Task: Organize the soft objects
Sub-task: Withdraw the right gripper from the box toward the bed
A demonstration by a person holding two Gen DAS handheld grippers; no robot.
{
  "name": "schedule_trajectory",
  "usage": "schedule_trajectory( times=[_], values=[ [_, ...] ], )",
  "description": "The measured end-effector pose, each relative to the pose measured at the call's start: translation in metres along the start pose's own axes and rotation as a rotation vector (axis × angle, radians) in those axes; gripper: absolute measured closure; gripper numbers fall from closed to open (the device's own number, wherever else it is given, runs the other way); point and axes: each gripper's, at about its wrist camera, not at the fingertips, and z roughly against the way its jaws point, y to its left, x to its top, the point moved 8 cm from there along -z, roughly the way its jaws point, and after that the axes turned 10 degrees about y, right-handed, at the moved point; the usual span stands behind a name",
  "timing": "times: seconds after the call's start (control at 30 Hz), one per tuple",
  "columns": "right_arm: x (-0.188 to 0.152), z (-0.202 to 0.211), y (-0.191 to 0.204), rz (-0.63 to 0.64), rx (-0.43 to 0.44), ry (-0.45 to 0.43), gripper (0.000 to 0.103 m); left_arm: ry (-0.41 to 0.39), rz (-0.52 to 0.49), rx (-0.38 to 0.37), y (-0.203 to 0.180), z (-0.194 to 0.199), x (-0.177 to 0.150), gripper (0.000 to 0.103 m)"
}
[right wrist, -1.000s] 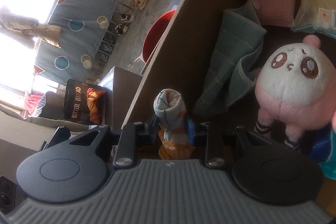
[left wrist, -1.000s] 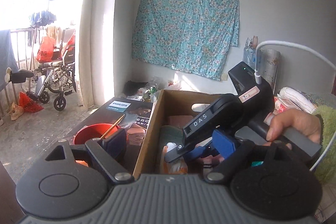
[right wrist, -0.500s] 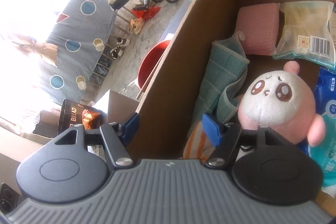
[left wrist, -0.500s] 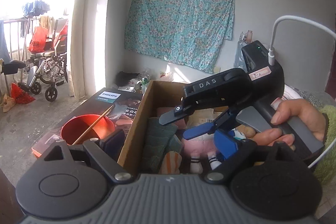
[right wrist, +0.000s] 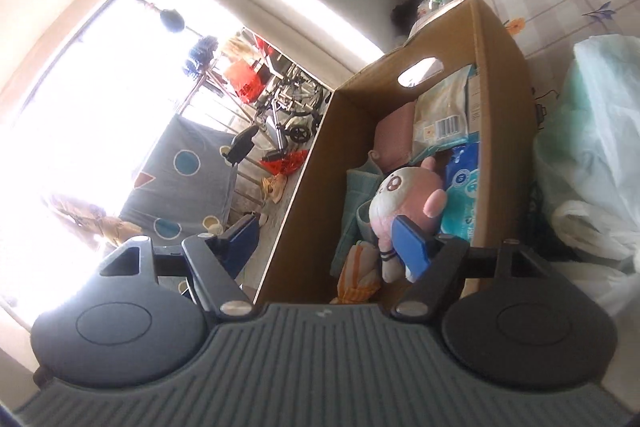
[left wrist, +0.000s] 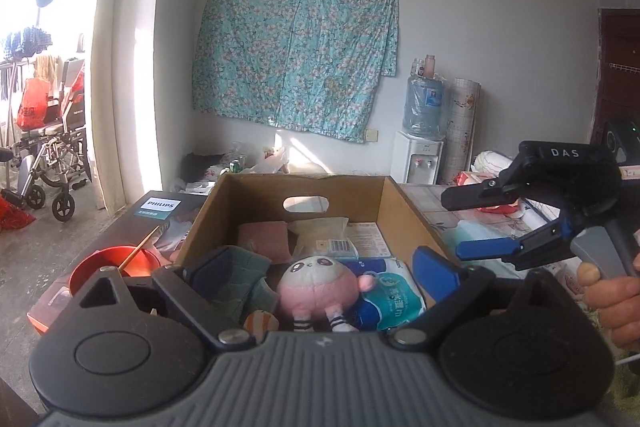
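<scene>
Both grippers have backed out of the cardboard box (left wrist: pixel 404 203), the rolled sock (right wrist: pixel 357 270) now lying inside.
Right gripper (right wrist: pixel 326 241) and left gripper (left wrist: pixel 320 273) are spread and empty; I'd lift clear of the rim before fetching more. Low in the frame, the orange-striped sock sits at the near end, touching the pink plush (left wrist: pixel 316 287) and green towel (left wrist: pixel 240 275); packets lie beyond.

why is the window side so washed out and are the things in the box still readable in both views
Right wrist view: the window is blown out by backlight, fisheye bends the wall, yet the cardboard box and pink plush toy stay clear. Left wrist view: milder glare at the left edge, plush evenly lit and sharp.
</scene>
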Motion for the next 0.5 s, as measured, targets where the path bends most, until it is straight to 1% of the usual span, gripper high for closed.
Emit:
schedule_trajectory(
  times=[0.17, 0.23, 0.4, 0.5],
  values=[
    [-0.013, 0.058, -0.04, -0.05, -0.068, -0.156, 0.029, 0.02, -0.052, -0.061, -0.034, -0.013, 0.005, 0.006],
    [-0.017, 0.079, -0.054, -0.067, -0.092, -0.204, 0.029, 0.031, -0.07, -0.093, -0.05, -0.019, 0.008, 0.006],
    [-0.027, 0.113, -0.091, -0.107, -0.142, -0.288, 0.029, 0.049, -0.124, -0.19, -0.098, -0.035, 0.011, 0.006],
    [-0.03, 0.132, -0.117, -0.123, -0.187, -0.333, 0.029, 0.055, -0.169, -0.241, -0.129, -0.044, 0.011, 0.006]
  ],
)
